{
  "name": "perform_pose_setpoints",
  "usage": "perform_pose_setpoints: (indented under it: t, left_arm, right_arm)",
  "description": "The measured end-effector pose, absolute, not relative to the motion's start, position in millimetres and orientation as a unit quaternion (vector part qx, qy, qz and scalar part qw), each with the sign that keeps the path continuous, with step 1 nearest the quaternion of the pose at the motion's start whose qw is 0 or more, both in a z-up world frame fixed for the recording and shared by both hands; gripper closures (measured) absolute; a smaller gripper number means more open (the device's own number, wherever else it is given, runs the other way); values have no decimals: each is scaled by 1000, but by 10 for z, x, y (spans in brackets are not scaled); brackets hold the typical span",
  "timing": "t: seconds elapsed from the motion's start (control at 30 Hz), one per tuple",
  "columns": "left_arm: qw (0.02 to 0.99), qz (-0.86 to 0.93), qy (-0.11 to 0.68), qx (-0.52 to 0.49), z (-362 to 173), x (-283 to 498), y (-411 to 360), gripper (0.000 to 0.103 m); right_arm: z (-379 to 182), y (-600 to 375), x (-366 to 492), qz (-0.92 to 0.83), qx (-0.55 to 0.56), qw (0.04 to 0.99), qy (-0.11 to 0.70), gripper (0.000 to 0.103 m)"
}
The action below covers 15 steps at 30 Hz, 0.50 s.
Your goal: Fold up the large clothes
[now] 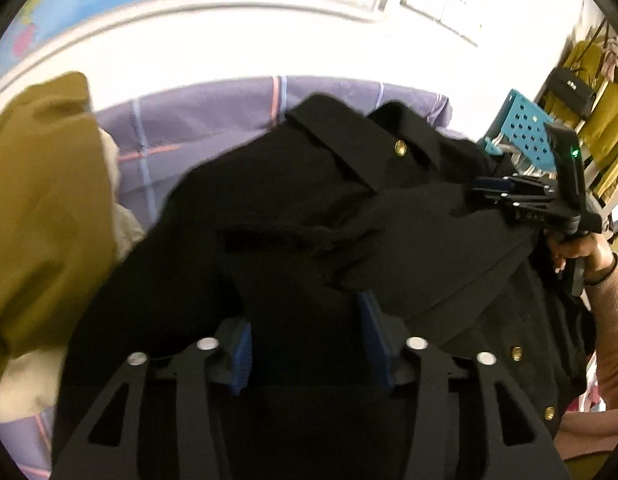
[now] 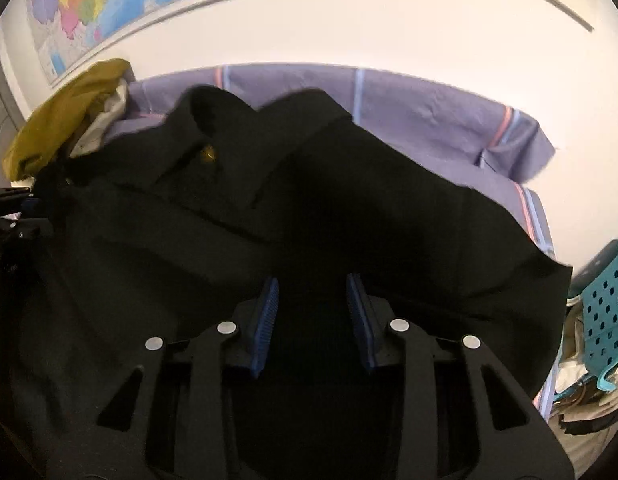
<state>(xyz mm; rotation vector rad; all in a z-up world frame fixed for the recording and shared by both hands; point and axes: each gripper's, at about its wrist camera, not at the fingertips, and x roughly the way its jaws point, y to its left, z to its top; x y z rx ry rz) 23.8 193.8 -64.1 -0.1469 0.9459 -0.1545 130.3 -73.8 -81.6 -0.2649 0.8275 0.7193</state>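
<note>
A black jacket [image 1: 349, 216] with gold buttons lies on a purple checked bed sheet [image 1: 213, 120], collar pointing toward the far wall, its long axis running from the cameras to the wall. It looks partly folded — one sleeve seems laid across the chest — with more folds left. The left claw [image 1: 305, 340] and right claw [image 2: 313, 316] hover over the cloth, jaws parted, gripping nothing.

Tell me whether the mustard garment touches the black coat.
Touching. In the left wrist view the mustard garment lies against the left edge of the black coat with no purple sheet showing between them.
</note>
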Motion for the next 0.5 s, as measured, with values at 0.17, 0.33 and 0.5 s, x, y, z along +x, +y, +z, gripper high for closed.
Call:
perform_pose_setpoints:
  t: [0.17,0.33,0.5]
  left_arm:
    - [919,-34,389,-53,-251,-247,2185,37]
    - [923,57,378,-34,-164,-859,2594,33]
    - [916,99,384,-56,-314,-1383,2934,31]
  right_arm:
    - [-521,-690,960,387,-93,847,352,52]
    - [-416,-269,509,468,-109,808,340,47]
    - [-437,412,-137,584,-134,726,337,40]
